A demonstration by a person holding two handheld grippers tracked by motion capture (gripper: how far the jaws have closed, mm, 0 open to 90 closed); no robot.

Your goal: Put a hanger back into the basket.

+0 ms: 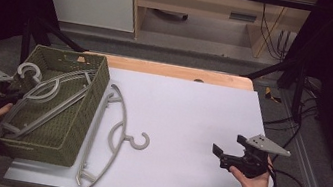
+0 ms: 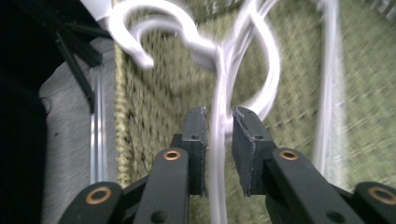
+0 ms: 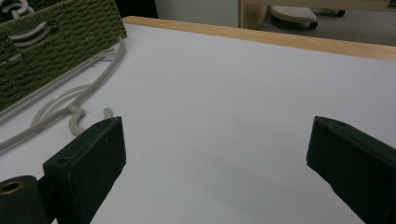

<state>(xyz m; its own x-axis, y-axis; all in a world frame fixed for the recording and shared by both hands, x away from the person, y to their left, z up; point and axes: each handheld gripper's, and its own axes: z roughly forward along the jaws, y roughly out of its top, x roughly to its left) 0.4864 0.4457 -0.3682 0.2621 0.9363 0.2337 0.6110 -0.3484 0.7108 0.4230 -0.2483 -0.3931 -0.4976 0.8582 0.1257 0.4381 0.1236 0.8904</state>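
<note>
Left hand-held gripper (image 2: 219, 121) clamps hanger (image 2: 219, 84) inside basket (image 1: 82, 110).

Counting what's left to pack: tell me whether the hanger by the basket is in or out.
Out: the hanger lies flat on the white table beside the basket.

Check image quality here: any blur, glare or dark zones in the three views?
High view: dim, black at both sides, woven olive basket readable. Left gripper view: motion-blurred, the pale plastic hanger between the left gripper jaws blown out white. Right gripper view: sharp and even on the white table, near jaws soft.
</note>
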